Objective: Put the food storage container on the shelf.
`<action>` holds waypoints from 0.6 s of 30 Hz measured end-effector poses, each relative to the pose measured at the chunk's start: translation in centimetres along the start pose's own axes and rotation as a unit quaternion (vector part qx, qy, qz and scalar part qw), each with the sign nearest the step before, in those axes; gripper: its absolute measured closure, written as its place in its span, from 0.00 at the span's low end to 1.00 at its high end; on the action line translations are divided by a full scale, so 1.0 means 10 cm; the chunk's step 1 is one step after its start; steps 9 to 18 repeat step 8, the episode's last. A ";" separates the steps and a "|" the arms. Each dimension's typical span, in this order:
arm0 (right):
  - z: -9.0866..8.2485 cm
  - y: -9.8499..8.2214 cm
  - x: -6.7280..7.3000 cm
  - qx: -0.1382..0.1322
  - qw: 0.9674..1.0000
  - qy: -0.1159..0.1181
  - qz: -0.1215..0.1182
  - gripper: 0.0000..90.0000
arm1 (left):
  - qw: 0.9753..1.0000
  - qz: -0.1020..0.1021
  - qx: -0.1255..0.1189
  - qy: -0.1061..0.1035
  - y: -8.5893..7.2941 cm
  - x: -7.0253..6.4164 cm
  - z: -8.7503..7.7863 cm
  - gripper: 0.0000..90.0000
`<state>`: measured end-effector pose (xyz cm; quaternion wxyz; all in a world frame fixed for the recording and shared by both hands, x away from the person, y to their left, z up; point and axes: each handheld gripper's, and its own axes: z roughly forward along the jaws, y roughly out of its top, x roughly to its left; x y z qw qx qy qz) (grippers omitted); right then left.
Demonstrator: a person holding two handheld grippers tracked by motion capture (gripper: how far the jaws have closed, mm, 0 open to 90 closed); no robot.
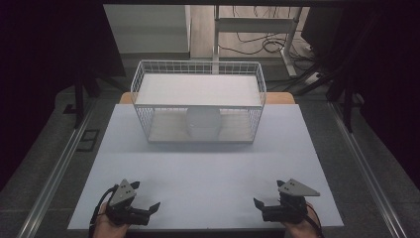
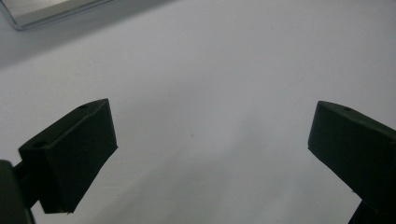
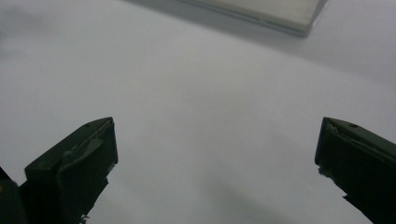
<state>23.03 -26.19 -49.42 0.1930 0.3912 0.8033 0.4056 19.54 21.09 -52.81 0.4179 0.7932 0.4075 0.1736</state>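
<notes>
My left tongs [image 1: 147,196] sit at the near left corner of the surface [image 1: 208,168], jaws spread wide and holding nothing. In the left gripper view the two black jaws stand well apart with bare white surface between them. My right tongs [image 1: 267,194] sit at the near right corner, also spread wide and empty; the right gripper view shows the same open gap over the surface. Both pairs point inward, toward each other, and they are well apart, with my hands just at the near edge.

Farther out, at the far middle of the surface, stands a white wire rack [image 1: 198,101] with a flat shelf on top and a lower level beneath. On that lower level, near the front and about centred, sits a pale round bowl [image 1: 203,123]; it may be upside down, but the view through the wire is too dim to be sure. The rack is well apart from both tongs. A corner of its base shows at the top of each gripper view.
</notes>
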 end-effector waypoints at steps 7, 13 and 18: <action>0.05 -0.12 0.00 0.048 0.999 -0.011 -0.005 0.00 | 1.000 0.007 0.018 0.001 -0.01 0.00 0.04 0.01; 0.05 -0.12 0.00 0.048 0.999 -0.011 -0.005 0.00 | 1.000 0.007 0.018 0.001 -0.01 0.00 0.04 0.01; 0.05 -0.12 0.00 0.048 0.999 -0.011 -0.005 0.00 | 1.000 0.007 0.018 0.001 -0.01 0.00 0.04 0.01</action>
